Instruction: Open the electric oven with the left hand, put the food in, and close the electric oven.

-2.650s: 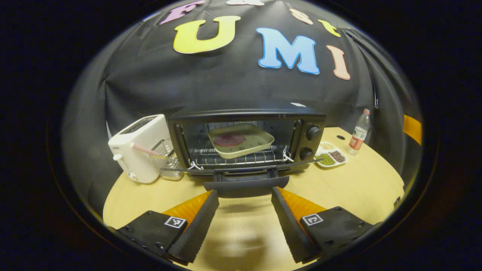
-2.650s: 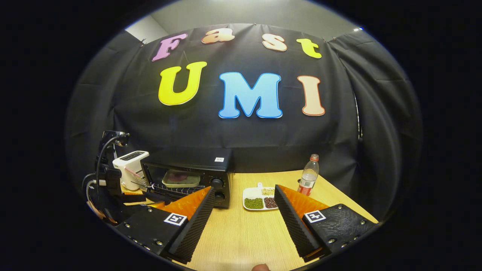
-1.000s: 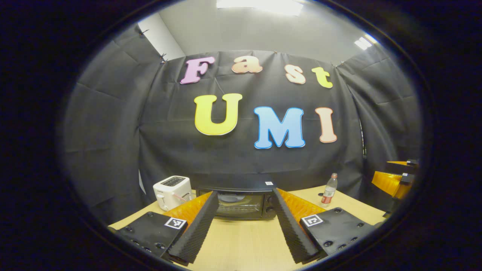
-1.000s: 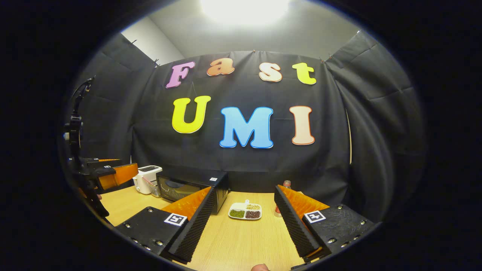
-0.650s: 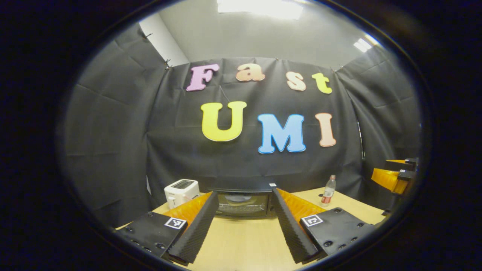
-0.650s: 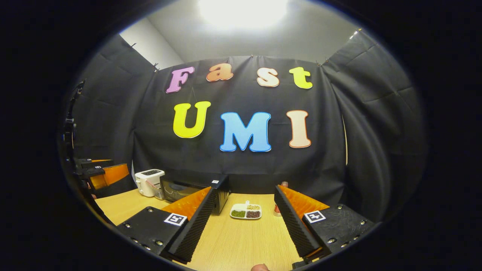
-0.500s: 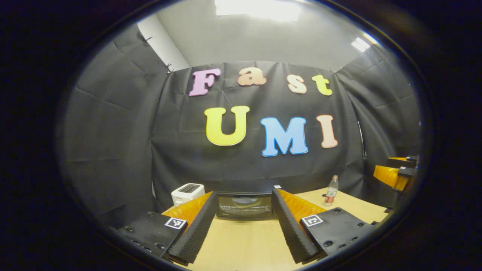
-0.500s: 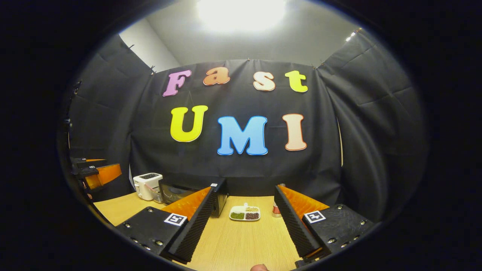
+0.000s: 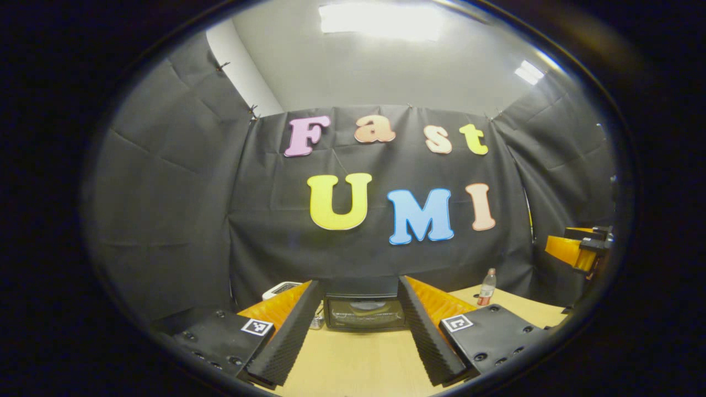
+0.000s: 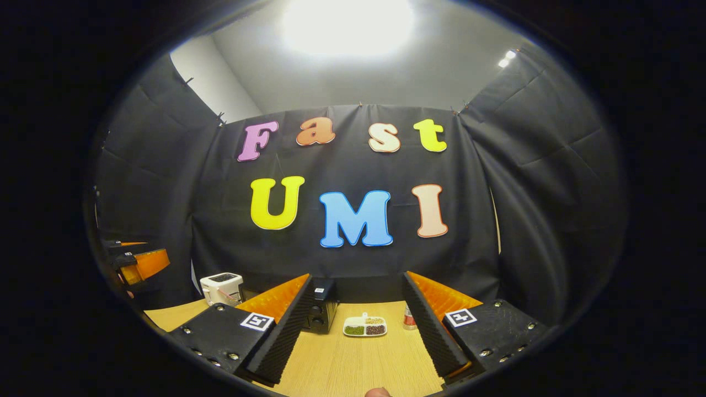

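Note:
The black electric oven (image 9: 364,313) stands at the back of the wooden table (image 9: 358,364), its glass door shut. A pale tray (image 9: 366,305) shows dimly through the glass. My left gripper (image 9: 358,292) is held well back from the oven, open, with nothing between its fingers; the oven shows in the gap. My right gripper (image 10: 357,289) is open and empty too, pointing at the table's right part. Its left finger hides most of the oven (image 10: 321,313). Each gripper also shows at the edge of the other's view: the right gripper (image 9: 579,251) and the left gripper (image 10: 137,263).
A white toaster (image 10: 222,288) stands left of the oven, a divided plate of beans (image 10: 365,327) to its right. A clear bottle with a red label (image 9: 486,286) stands farther right. A person's fingertip (image 10: 378,392) shows at the bottom of the right gripper view.
The oven door, open 2.6 s ago with the tray on the rack, is now shut. Both grippers have drawn back from the oven and tilted upward, still open.

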`<state>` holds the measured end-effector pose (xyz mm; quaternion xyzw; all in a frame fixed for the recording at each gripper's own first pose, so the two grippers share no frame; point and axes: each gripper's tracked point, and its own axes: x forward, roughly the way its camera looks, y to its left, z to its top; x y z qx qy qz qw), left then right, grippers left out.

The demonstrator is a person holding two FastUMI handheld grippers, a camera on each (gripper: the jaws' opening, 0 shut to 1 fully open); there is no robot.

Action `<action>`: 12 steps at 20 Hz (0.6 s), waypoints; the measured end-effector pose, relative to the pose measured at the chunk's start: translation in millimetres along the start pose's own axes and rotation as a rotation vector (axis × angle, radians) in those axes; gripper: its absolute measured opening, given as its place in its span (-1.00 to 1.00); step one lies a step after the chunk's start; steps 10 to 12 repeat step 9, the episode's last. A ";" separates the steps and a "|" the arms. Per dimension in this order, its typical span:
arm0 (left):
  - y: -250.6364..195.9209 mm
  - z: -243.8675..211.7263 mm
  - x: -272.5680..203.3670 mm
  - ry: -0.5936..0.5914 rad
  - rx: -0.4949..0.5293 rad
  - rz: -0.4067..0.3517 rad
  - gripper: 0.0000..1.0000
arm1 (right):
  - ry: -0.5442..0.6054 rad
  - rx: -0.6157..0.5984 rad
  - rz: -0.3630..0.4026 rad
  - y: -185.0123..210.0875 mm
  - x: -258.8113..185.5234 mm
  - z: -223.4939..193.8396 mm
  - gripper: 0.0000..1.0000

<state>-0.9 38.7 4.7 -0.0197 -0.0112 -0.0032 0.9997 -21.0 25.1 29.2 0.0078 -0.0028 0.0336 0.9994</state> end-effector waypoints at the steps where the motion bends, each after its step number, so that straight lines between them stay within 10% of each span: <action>1: 1.2 3.1 -3.0 -0.004 -0.001 0.002 1.00 | -0.005 0.002 0.002 -0.5 1.1 2.3 0.94; 12: 3.5 13.8 -17.0 -0.016 0.008 0.017 1.00 | -0.001 -0.003 0.014 1.4 -5.8 4.6 0.94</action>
